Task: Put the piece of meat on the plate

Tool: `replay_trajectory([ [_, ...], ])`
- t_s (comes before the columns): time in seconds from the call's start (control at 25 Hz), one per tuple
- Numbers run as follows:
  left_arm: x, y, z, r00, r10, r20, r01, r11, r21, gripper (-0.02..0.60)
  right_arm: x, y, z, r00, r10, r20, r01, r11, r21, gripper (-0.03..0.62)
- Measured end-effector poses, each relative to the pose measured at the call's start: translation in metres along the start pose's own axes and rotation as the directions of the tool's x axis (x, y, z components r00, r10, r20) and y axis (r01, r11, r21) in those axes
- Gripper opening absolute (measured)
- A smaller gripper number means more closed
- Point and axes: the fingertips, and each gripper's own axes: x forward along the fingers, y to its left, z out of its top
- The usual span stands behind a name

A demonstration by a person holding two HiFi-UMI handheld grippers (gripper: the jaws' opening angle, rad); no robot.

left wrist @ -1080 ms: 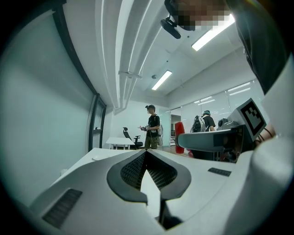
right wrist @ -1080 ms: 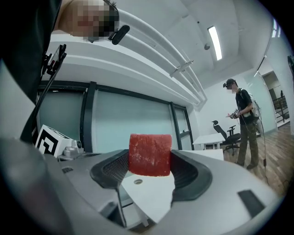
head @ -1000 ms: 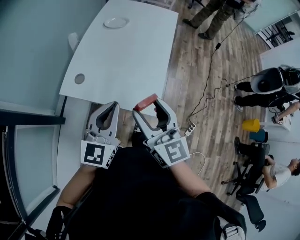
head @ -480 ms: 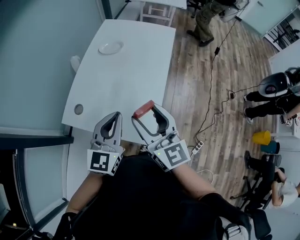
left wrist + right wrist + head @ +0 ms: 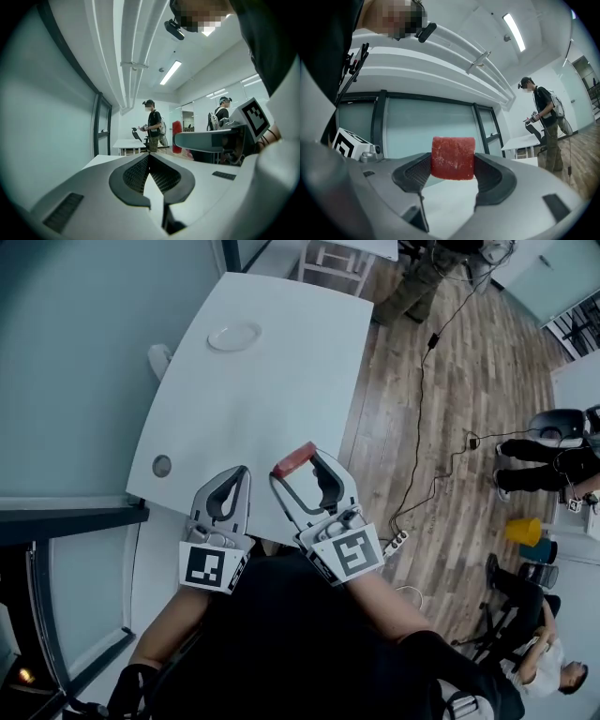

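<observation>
Table (image 5: 281,381) holds plate (image 5: 233,336) toward far edge; right gripper (image 5: 300,468) clamps meat (image 5: 453,158) above near edge.

From our head we look steeply down on the table (image 5: 272,362), with the left gripper (image 5: 239,479) and right gripper (image 5: 298,463) low and centre. Each gripper camera sits close behind its fingers (image 5: 136,176), facing level across the room; both share a distant standing person (image 5: 152,126).

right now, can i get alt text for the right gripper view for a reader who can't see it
The right gripper is shut on a red, block-shaped piece of meat, held up between its grey jaws. Behind are a glass partition wall and, at the right, a person in dark clothes standing by a white table.
</observation>
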Motion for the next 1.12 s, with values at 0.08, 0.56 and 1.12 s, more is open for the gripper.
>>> replay_trajectory([
  [0.08,0.011,0.013,-0.005,1.0,-0.016,-0.016,0.016,1.0,-0.012,-0.008,0.014,-0.005,-0.003,1.0,-0.017,-0.005,0.017,1.0,0.002,0.282],
  [0.56,0.059,0.098,-0.015,0.995,-0.094,-0.03,0.093,0.995,-0.042,-0.008,0.092,-0.016,-0.016,0.99,-0.115,-0.075,0.118,0.993,0.031,0.282],
  [1.12,0.12,0.199,-0.051,0.991,-0.118,-0.065,0.113,0.991,-0.07,-0.008,0.204,-0.043,-0.058,0.976,-0.161,-0.147,0.17,0.984,0.051,0.282],
])
